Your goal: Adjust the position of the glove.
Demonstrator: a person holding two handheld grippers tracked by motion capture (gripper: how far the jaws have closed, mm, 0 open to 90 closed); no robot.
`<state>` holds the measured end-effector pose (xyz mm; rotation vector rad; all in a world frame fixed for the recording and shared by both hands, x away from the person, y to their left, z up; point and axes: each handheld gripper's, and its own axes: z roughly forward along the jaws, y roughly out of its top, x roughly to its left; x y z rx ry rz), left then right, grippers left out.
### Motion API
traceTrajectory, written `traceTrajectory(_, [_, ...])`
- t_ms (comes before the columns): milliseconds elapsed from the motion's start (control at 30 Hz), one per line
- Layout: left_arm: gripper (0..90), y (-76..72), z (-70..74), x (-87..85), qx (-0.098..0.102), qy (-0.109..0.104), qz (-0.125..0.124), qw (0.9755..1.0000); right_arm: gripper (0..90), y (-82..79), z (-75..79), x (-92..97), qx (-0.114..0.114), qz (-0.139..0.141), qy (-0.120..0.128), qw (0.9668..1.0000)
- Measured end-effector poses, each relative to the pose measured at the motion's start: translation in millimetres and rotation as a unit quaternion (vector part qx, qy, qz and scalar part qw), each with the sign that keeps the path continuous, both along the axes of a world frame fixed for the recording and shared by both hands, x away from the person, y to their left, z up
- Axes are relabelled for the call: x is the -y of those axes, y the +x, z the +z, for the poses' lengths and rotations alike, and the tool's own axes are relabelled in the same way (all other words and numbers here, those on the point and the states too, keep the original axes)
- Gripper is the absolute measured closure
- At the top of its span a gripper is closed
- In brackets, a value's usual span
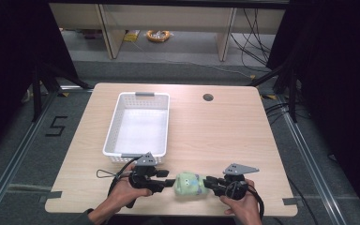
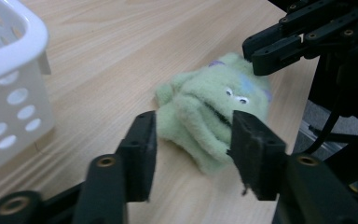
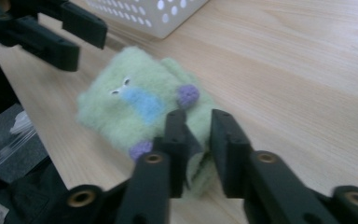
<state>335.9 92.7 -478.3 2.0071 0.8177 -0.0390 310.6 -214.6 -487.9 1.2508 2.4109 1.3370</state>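
Green plush toy (image 1: 189, 183) lies near the table (image 1: 215, 136) front edge, between your left gripper (image 1: 168, 183) and right gripper (image 1: 207, 182); the white basket (image 1: 138, 123) sits just behind your left hand. Your left gripper view shows the jaws parted around the toy's (image 2: 214, 109) near end, pads not pressing, basket (image 2: 9, 84) alongside. Your right gripper view shows narrowly parted jaws with the toy's (image 3: 140, 102) edge between them; whether they pinch it, you cannot tell.

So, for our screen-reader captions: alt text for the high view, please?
A fuzzy green plush toy lies near the wooden table's front edge between two hand-held black grippers, left and right. A white perforated plastic basket sits behind.
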Motion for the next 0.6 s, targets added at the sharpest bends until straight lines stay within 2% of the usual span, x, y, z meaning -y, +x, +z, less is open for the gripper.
traceTrajectory(67, [41.6, -3.5, -0.5, 6.6, -0.021, 0.000, 0.011, 0.9997, 65.6, -0.6, 0.2, -0.2, 0.003, -0.005, -0.007, 1.0000])
traceTrajectory(100, [39.1, -3.9, -1.0, 8.3, -0.023, 0.003, 0.008, 0.9997, 62.3, -1.2, -0.5, -1.4, -0.011, -0.008, 0.000, 0.9999])
traceTrajectory(167, [36.4, -4.7, -4.1, 14.1, -0.041, -0.002, 0.013, 0.9991, 58.6, -1.7, -0.9, -2.7, -0.017, -0.015, -0.007, 0.9997])
traceTrajectory(233, [33.3, -3.8, -7.7, 18.6, -0.063, -0.005, 0.023, 0.9977, 53.5, -0.5, -3.3, -3.6, -0.025, -0.017, 0.000, 0.9995])
traceTrajectory(300, [31.5, -0.3, -12.7, 21.8, -0.070, -0.001, 0.034, 0.9969, 50.6, -0.4, -3.6, -4.1, -0.029, -0.020, -0.008, 0.9994])
traceTrajectory(333, [30.9, 0.6, -14.3, 22.5, -0.072, 0.002, 0.036, 0.9968, 49.4, -1.2, -3.7, -5.4, -0.041, -0.025, -0.014, 0.9987])
traceTrajectory(367, [30.9, 1.5, -16.7, 23.4, -0.073, 0.004, 0.037, 0.9966, 48.2, -0.6, -5.0, -5.7, -0.035, -0.020, -0.013, 0.9991])
traceTrajectory(400, [30.8, 1.9, -18.7, 24.0, -0.078, 0.006, 0.038, 0.9962, 47.2, 0.3, -6.9, -7.0, -0.043, -0.016, -0.014, 0.9989])
traceTrajectory(433, [30.9, 1.4, -21.0, 25.5, -0.079, 0.004, 0.048, 0.9957, 47.1, 0.0, -7.5, -7.2, -0.048, -0.019, -0.022, 0.9984])
traceTrajectory(467, [31.0, 3.0, -22.6, 24.4, -0.087, 0.006, 0.041, 0.9954, 47.1, 0.9, -9.1, -7.1, -0.052, -0.022, -0.026, 0.9981])
traceTrajectory(500, [31.2, 3.9, -23.9, 23.8, -0.092, 0.010, 0.043, 0.9948, 47.1, 2.1, -11.0, -7.2, -0.056, -0.021, -0.022, 0.9980])
traceTrajectory(533, [31.7, 5.0, -26.3, 24.0, -0.100, 0.002, 0.045, 0.9940, 47.1, 2.7, -12.0, -6.9, -0.060, -0.022, -0.022, 0.9977])
traceTrajectory(567, [31.8, 6.3, -28.7, 23.0, -0.105, 0.007, 0.045, 0.9934, 47.1, 4.0, -13.5, -6.7, -0.063, -0.022, -0.022, 0.9976])
traceTrajectory(600, [32.0, 6.7, -30.6, 23.1, -0.104, 0.007, 0.045, 0.9935, 47.1, 4.3, -14.7, -6.6, -0.073, -0.022, -0.018, 0.9969])
